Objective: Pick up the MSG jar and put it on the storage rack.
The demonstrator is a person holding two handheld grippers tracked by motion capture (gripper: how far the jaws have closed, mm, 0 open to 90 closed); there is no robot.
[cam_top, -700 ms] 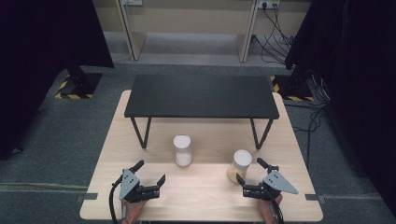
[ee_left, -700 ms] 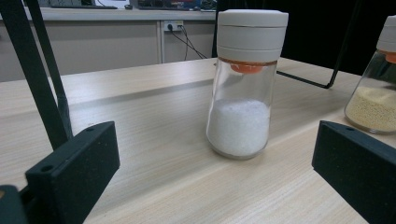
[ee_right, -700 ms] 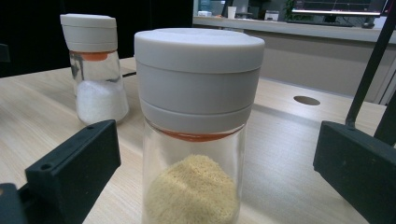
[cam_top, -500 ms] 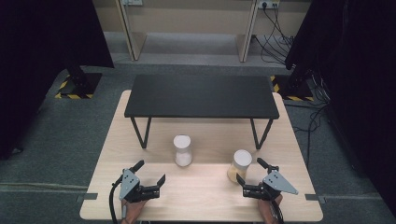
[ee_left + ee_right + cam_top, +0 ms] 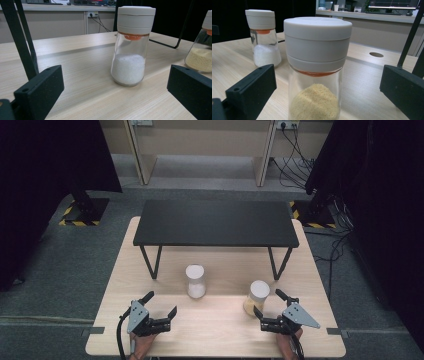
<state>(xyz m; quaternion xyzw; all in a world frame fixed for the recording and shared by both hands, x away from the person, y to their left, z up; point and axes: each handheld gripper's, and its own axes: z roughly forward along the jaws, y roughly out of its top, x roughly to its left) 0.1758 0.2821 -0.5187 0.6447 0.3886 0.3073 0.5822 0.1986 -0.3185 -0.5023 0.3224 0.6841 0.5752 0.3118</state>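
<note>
Two glass jars with pale grey lids stand on the wooden table (image 5: 125,285). One holds white grains (image 5: 195,281) (image 5: 130,50) (image 5: 263,37), the other yellow powder (image 5: 257,297) (image 5: 317,62) (image 5: 201,50). My left gripper (image 5: 160,303) (image 5: 113,100) is open near the front edge, and the white jar stands a short way ahead of it, apart from the jaws. My right gripper (image 5: 268,303) (image 5: 327,85) is open too. The yellow jar is upright, close in front of its gap, and neither jaw presses on it.
A low black shelf (image 5: 215,222) on thin metal legs spans the far half of the table, behind both jars. One leg (image 5: 21,40) rises to the left of my left gripper. Bare wood lies between the two grippers. Cables (image 5: 300,150) run along the floor at the far right.
</note>
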